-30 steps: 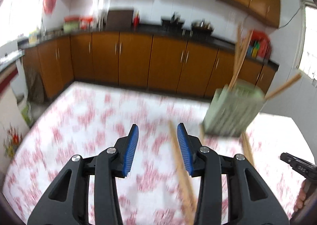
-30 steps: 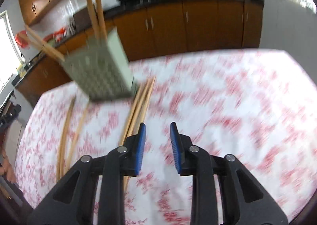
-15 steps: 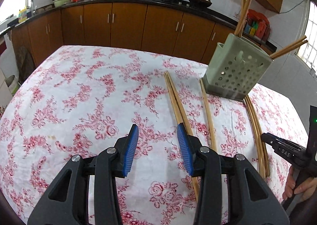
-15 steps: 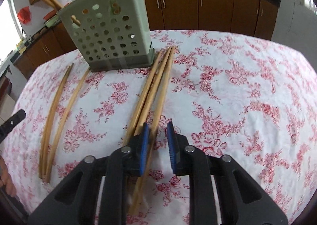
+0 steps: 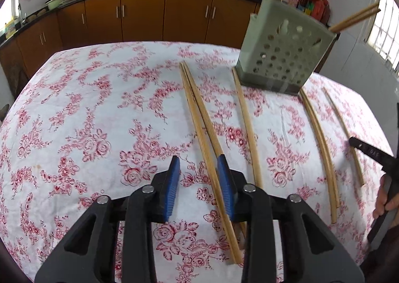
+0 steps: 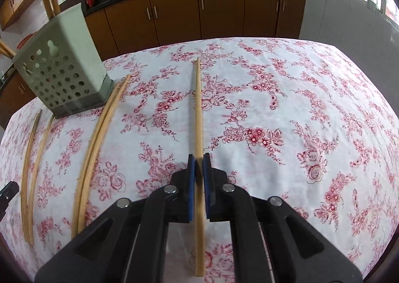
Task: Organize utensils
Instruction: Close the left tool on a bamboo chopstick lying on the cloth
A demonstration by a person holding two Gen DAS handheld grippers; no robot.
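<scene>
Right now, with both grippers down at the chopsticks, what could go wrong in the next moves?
1. The right gripper pinches its chopstick far from its middle, so the long free end may sag or swing on lifting.
2. The left gripper, whose jaws have just been closing, straddles a pair of chopsticks; its right pad lies over one, so it may grab one or neither.
3. The green holder is already crowded with leaning sticks; a careless insertion could tip it.

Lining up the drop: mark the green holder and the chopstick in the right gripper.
Green holder [image 6: 61, 78], right wrist view, perforated front wall.
Chopstick [image 6: 198, 113], right wrist view, mid-shaft ahead of the jaws.
</scene>
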